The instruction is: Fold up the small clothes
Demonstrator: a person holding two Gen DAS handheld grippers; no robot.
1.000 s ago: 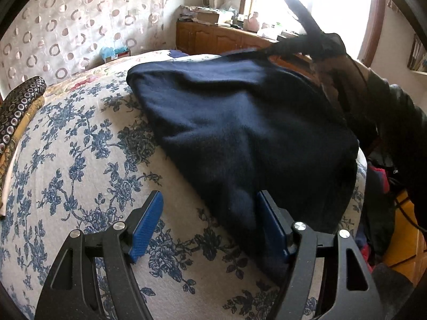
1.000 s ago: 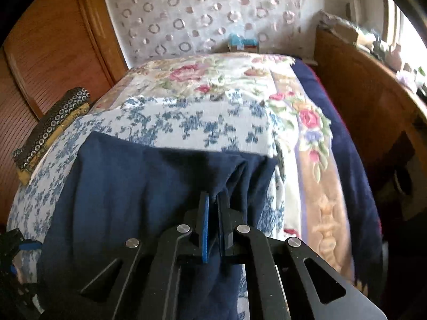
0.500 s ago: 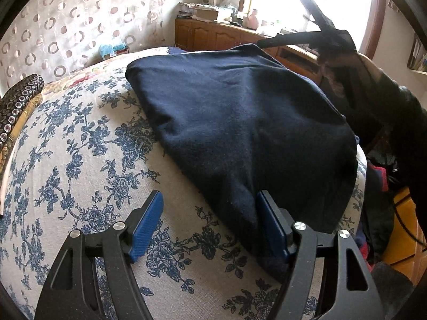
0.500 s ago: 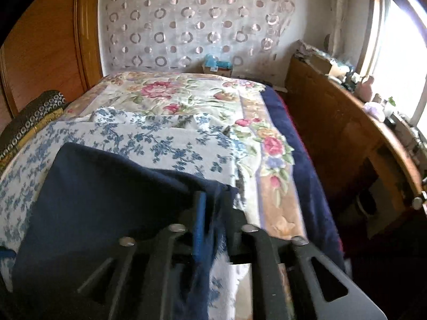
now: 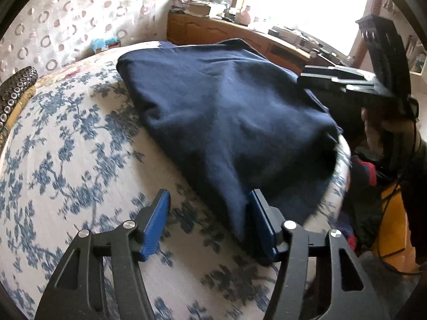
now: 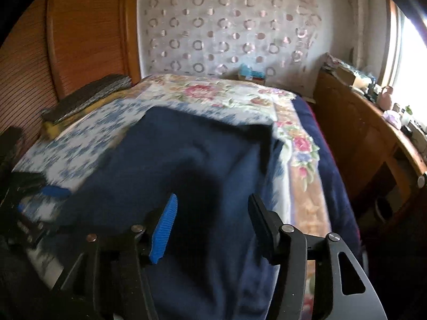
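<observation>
We have the navy garment (image 5: 229, 122) lying on the bed (image 5: 66, 160), spread over the blue-flowered cover toward the side nearest the wooden cabinets (image 5: 221, 30). It looks folded at least once already, its far edge doubled and fairly straight in the right wrist view, so we judge the fold to be partway done.

Our left gripper (image 5: 206, 220) hovers low at the near corner of the garment with its jaws wide apart. The right-hand blue pad touches the cloth edge, while the left-hand pad stands over bare bedcover; nothing is pinched between them. We read this as a stance for taking the corner, since the cloth sits just inside the gap.

Our right gripper (image 6: 213, 224) is likewise spread wide and holds nothing. It sits above the garment's other side, dark cloth filling the space beneath and between its jaws, whether touching or not we cannot tell. In the left wrist view it appears raised beside the garment's window-side edge.

With both sets of jaws open, the garment rests under its own weight. The next move likely calls for closing on an edge before lifting, or the soft knit may slip and undo the fold.
</observation>
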